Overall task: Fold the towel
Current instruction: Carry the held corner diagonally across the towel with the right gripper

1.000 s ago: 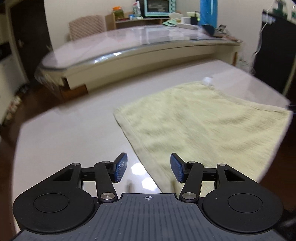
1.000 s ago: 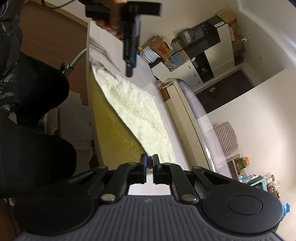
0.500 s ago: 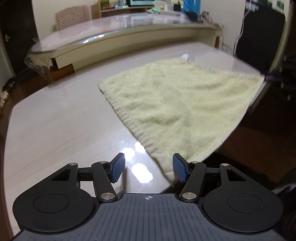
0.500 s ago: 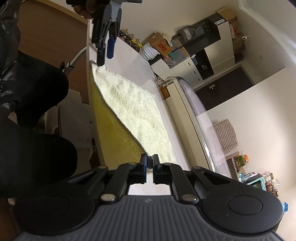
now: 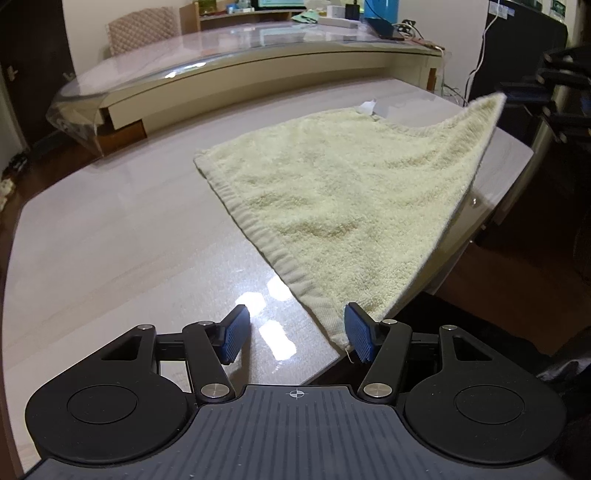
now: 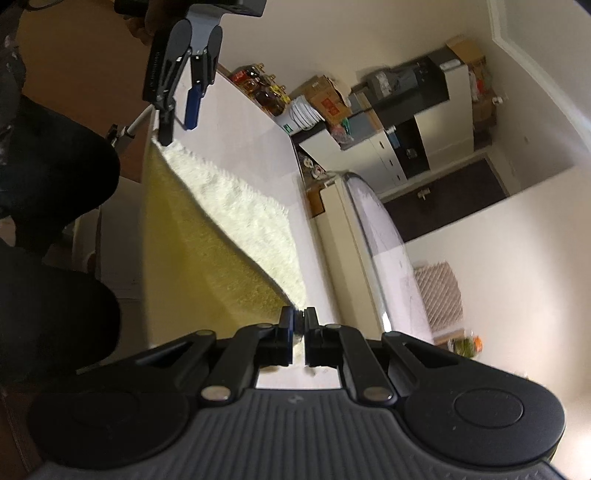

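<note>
A pale yellow towel [image 5: 332, 192] lies spread on the glossy table [image 5: 129, 236]. My left gripper [image 5: 295, 336] is open, and the towel's near corner lies between its blue pads, close to the right one. My right gripper [image 6: 298, 328] is shut on another corner of the towel [image 6: 207, 236] and holds it lifted above the table edge. In the left wrist view that raised corner shows at the far right, with the right gripper [image 5: 532, 92] dark behind it. In the right wrist view the left gripper [image 6: 181, 110] hangs open at the towel's far corner.
A long counter [image 5: 258, 74] with a glass top stands beyond the table, with a chair [image 5: 144, 26] and clutter behind it. The table's right edge [image 5: 517, 192] drops off next to dark furniture. The person's dark legs [image 6: 48, 221] are beside the table.
My left gripper has moved down and in to the towel's near corner, which now lies between its pads. My right gripper has lifted its corner higher, still shut on it.
</note>
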The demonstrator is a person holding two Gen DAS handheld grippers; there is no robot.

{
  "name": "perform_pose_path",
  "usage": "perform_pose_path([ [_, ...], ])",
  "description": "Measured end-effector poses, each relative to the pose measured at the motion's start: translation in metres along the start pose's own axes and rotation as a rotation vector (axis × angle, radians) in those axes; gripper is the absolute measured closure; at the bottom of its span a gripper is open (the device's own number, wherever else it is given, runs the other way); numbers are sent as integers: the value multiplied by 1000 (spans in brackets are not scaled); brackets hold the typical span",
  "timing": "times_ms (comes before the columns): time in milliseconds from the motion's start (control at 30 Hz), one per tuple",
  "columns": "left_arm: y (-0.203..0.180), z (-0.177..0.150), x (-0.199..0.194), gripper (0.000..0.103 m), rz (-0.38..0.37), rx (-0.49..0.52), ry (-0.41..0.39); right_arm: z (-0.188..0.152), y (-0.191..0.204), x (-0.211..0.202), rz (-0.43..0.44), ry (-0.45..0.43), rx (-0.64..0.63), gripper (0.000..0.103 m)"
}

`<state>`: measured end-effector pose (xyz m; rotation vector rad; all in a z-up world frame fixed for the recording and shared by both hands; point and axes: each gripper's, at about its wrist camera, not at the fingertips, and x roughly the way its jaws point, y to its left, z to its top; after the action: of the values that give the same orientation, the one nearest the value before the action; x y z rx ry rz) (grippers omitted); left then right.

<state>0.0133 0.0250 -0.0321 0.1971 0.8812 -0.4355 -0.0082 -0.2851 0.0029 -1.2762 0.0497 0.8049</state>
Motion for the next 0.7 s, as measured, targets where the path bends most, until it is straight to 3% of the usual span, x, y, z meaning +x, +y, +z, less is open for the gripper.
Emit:
perform_pose_path([
  [400,19,-3,-2,41,-26,-78,-23,30,-58,79,56,-98,-176,97],
  [700,17,-3,-5,41,-49,-77,-29,41,-73,126,93,-131,-228,97],
])
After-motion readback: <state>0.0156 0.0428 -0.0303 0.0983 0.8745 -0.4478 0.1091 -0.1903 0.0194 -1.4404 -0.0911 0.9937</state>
